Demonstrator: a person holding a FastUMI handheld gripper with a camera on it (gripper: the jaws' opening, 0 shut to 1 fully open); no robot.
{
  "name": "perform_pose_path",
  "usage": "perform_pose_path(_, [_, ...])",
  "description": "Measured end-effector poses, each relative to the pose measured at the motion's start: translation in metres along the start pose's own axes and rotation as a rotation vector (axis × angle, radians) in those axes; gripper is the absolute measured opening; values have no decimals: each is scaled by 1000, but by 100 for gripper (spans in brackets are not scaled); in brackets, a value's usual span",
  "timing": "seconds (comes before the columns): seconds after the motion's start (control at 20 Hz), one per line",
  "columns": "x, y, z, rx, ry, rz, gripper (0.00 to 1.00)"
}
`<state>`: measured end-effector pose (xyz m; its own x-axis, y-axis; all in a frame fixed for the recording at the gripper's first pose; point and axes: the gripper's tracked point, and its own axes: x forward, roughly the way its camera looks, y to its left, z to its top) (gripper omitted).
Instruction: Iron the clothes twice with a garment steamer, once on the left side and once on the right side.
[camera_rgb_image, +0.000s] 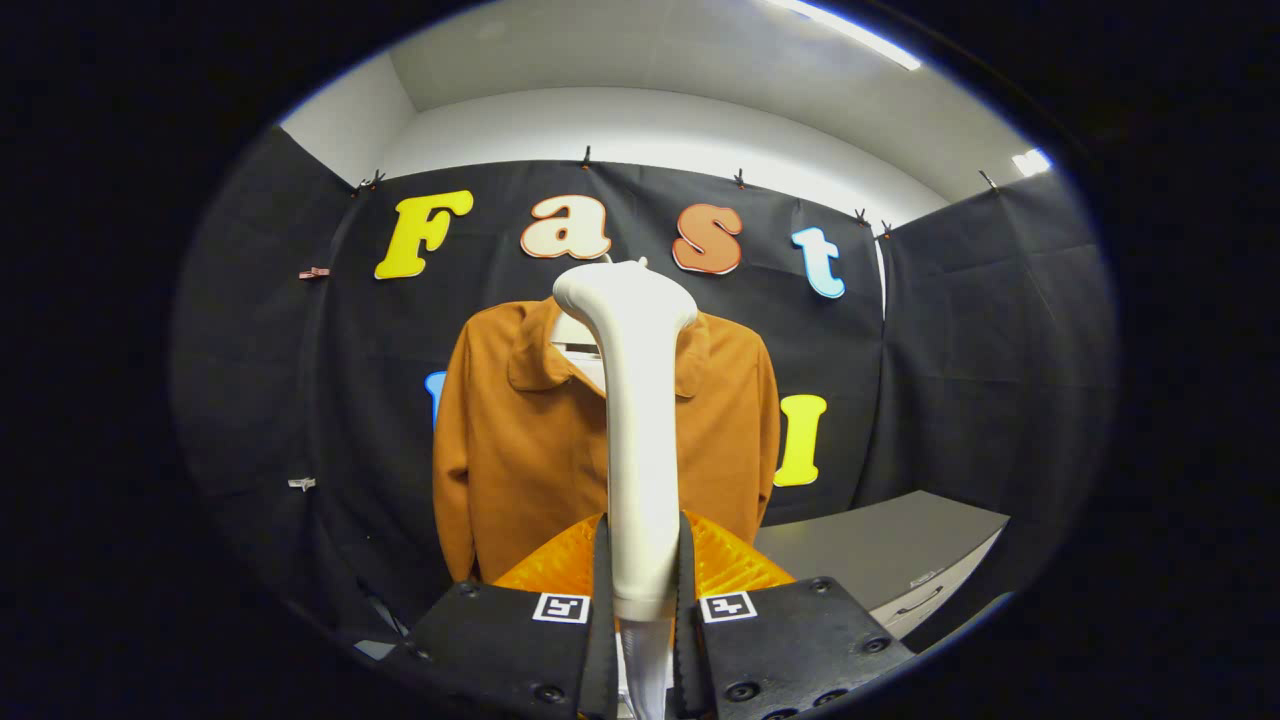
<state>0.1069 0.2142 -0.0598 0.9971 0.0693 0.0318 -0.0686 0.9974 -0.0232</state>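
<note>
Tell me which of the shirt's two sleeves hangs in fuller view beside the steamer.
The sleeve hanging away from the grey cabinet; the other sleeve shows as a narrow strip. The gripper is shut on the steamer.

Hides the middle of the brown jacket (520, 440) behind the white garment steamer (640, 420), whose lower end drops out of sight between the 2 fingers of the gripper (640, 610) clamped on it. Covers the jacket's hem behind the fingers. Cuts off the grey cabinet (890, 560) at the right.
</note>
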Motion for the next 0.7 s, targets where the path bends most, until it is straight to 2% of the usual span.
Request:
perform_pose_path(0.5, [35, 81, -25, -110, 8, 52, 25])
perform_pose_path(0.7, [51, 89, -43, -157, 24, 20, 25])
